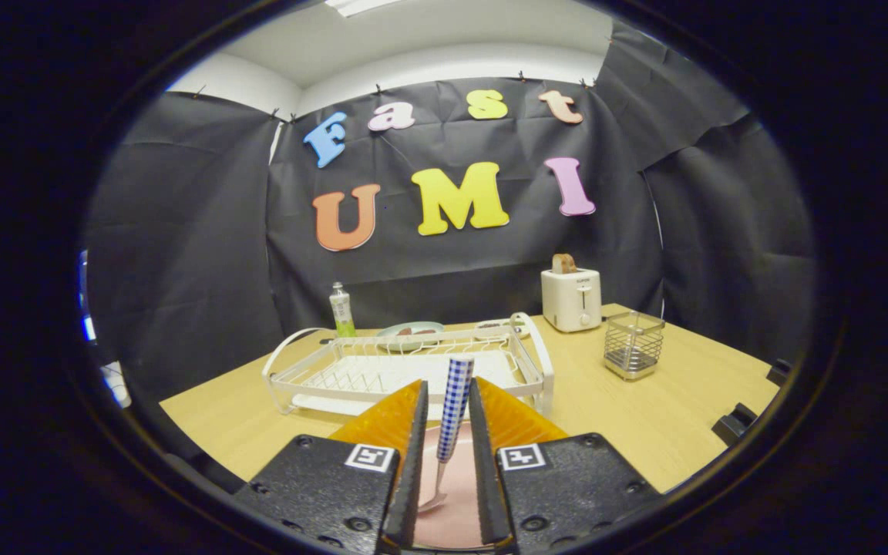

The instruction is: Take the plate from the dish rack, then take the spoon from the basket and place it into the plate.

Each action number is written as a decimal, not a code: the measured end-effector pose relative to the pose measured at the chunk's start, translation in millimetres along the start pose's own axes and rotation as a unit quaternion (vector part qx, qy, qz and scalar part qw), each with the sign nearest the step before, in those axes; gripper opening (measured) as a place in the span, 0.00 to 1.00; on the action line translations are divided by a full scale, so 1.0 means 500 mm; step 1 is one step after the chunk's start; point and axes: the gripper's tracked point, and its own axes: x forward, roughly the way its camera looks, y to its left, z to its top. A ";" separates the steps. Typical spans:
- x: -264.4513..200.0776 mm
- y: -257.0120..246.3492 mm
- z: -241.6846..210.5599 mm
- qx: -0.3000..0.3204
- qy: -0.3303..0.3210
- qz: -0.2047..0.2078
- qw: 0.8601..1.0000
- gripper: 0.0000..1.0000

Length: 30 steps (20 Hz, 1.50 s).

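My gripper [446, 387] is shut on the spoon [455, 405], whose blue-and-white checked handle stands nearly upright between the two fingers. The spoon's metal bowl [433, 501] points down, just over or on the pink plate [461, 497]. That plate lies on the wooden table right under the fingers, and they hide most of it. The white wire dish rack [405, 370] sits just beyond the fingertips, with nothing in its slots. The wire basket [634, 344] stands farther off to the right of the rack.
Behind the rack are a green-capped bottle [341, 310], a pale plate with food [411, 333] and a second small dish [494, 327]. A white toaster [571, 297] with bread in it stands at the back, left of the basket. Dark clamps [735, 422] sit on the table's right edge.
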 end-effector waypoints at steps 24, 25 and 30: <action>-0.210 -0.130 0.299 -0.045 -0.074 -0.047 0.995 1.00; -0.222 -0.140 0.312 -0.050 -0.079 -0.055 0.994 1.00; -0.265 -0.176 0.343 -0.071 -0.081 -0.080 0.991 1.00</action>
